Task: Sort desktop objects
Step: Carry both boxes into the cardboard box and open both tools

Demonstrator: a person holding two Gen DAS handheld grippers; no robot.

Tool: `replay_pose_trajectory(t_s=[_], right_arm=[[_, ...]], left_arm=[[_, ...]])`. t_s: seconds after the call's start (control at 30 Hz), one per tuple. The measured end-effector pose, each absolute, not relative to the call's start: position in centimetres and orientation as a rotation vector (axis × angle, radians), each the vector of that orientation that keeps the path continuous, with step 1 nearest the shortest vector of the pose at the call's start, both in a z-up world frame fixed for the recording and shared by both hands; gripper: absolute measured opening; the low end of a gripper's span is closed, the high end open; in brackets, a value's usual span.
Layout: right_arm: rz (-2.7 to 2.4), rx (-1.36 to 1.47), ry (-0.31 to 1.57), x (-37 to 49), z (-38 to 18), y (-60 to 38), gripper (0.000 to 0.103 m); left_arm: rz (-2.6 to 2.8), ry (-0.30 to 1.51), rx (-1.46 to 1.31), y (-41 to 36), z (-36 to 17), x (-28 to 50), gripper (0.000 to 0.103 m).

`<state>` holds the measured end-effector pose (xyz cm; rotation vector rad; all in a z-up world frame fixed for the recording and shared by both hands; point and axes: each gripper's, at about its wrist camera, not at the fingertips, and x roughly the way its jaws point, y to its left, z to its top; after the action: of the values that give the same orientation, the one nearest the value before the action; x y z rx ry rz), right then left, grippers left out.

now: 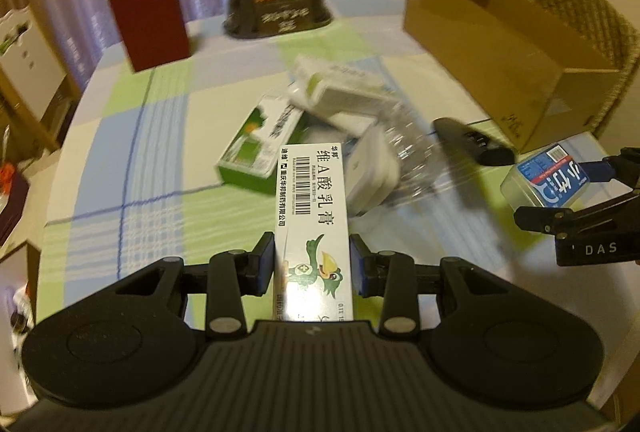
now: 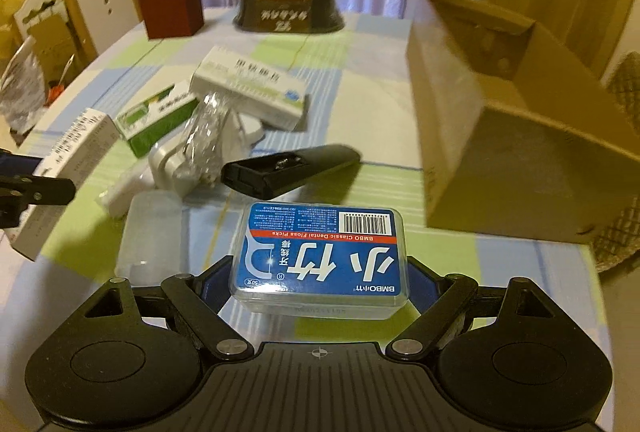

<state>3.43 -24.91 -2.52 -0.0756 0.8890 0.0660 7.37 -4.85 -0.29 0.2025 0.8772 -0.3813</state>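
With the left gripper [image 1: 313, 264] clamping the ointment carton [image 1: 312, 228] and the right gripper [image 2: 320, 282] gripping the floss-pick case [image 2: 320, 256] above the bench [image 2: 352, 80], both are probably heading for the cardboard box [image 2: 500, 136], needing level carrying over its rim.

light: warm, dim indoor, my views yellowish | blur: motion-smeared checked tabletop [image 1: 132, 160] clutter | edges: fisheye-bent, dark corners

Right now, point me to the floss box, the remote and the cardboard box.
floss box [image 2: 320, 252], right wrist view, middle of its blue label, between the gripper fingers.
remote [image 2: 288, 168], right wrist view, middle of its black body on the table.
cardboard box [image 2: 520, 168], right wrist view, near side wall.
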Motion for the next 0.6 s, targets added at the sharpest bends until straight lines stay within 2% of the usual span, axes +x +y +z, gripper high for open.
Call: replay_pose_trajectory(t_s=[0.6], right_arm=[[-0.122, -0.052, 0.671, 2.3, 7.6, -30.4, 0.086]], left_arm=[[-0.647, 0.708, 0.257, -12.3, 5.5, 9.8, 0.033]])
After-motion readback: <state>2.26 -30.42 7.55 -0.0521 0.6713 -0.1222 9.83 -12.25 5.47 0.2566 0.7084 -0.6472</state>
